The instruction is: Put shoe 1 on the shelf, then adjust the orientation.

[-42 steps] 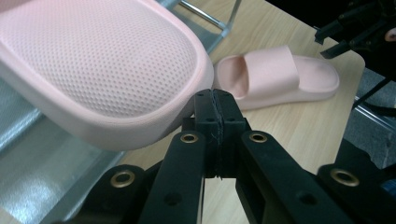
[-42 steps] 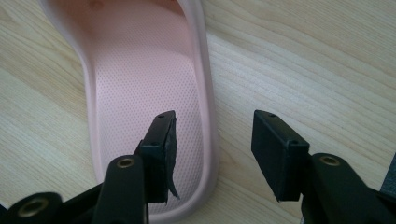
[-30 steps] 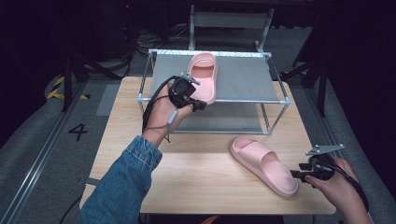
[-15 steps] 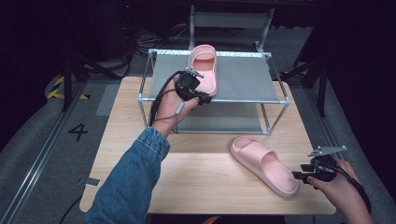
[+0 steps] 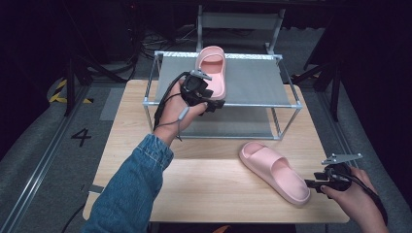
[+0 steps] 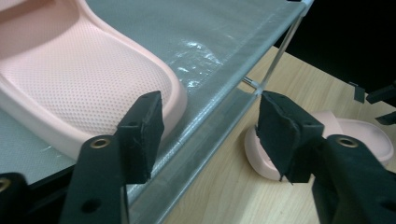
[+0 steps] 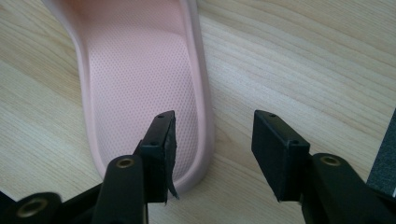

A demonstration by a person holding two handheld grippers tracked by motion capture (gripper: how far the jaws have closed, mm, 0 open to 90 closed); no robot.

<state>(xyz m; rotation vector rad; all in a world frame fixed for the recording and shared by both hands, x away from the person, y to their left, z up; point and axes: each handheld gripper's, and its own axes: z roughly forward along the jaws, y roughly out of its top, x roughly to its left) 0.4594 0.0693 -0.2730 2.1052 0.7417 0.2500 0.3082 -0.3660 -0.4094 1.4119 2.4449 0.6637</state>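
**Second slipper waiting at the right gripper's jaws**

Wooden table (image 5: 145,145), broad and pale, bearing a metal-framed rack (image 5: 252,82) with a grey fabric top shelf and a lower shelf beneath. On the top shelf, one pink slipper (image 5: 212,70), heel toward the front rail, long axis running front to back. On the bare table in front of the rack, toward the right side, the other pink slipper (image 5: 274,171), lying sole down, long axis on a diagonal from upper left to lower right, heel end pointing at the right gripper (image 5: 316,183).

Decisive relation, as judged: heel rim of the table slipper just ahead of the right gripper, with the left gripper (image 5: 209,99) well apart up at the rack, so the right hand clearly the nearer. In the right gripper view, jaws spread wide, one jaw over the heel bed, the other over bare wood, the slipper's side wall (image 7: 205,116) between them and not yet pinched. Likely next: closing on that wall.

Left gripper likewise spread, holding nothing, jaws at the shelf slipper's heel (image 6: 93,84).

Slipper look: soft moulded foam, pale pink, finely dotted footbed, raised smooth rim, broad strap over the toe.
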